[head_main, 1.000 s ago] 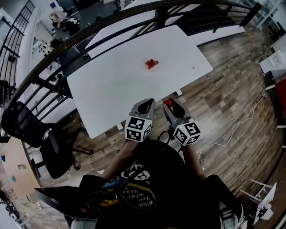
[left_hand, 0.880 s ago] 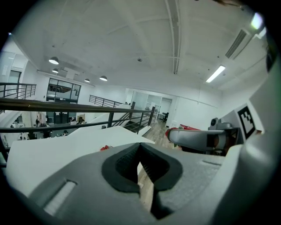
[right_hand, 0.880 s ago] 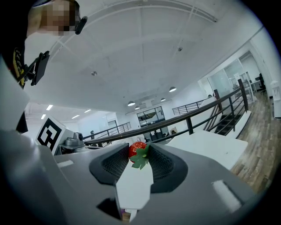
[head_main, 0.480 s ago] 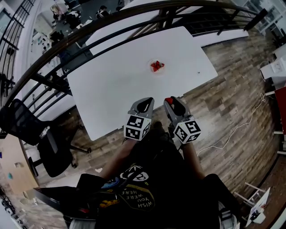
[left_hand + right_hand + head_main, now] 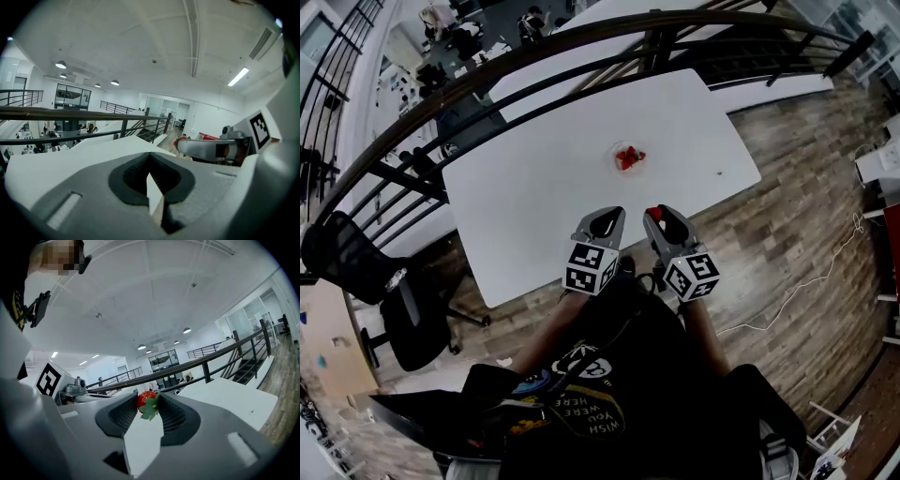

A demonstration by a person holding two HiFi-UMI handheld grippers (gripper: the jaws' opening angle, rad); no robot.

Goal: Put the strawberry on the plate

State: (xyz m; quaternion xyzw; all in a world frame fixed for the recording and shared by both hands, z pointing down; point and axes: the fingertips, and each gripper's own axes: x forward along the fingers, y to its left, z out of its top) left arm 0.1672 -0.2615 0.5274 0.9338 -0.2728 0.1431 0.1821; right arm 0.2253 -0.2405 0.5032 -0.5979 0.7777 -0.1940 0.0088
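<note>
In the head view my right gripper (image 5: 659, 217) is shut on a red strawberry (image 5: 653, 215) just above the white table's (image 5: 534, 206) front edge. The right gripper view shows that strawberry (image 5: 146, 399), green leaves down, pinched at the jaw tips (image 5: 149, 401). A small plate (image 5: 617, 152) carrying red strawberries (image 5: 629, 159) sits further back on the table, well beyond both grippers. My left gripper (image 5: 607, 216) hangs beside the right one; in its own view the jaws (image 5: 149, 157) meet with nothing between them.
A dark railing (image 5: 581, 47) curves along the table's far side, with another white table (image 5: 609, 37) behind it. A black office chair (image 5: 366, 281) stands at the left. Wooden floor (image 5: 787, 216) lies right of the table. A white cable (image 5: 787, 291) trails there.
The table and plate have slid lower in the head view, closer to the grippers. Both grippers keep their places side by side, and the right one still holds the strawberry.
</note>
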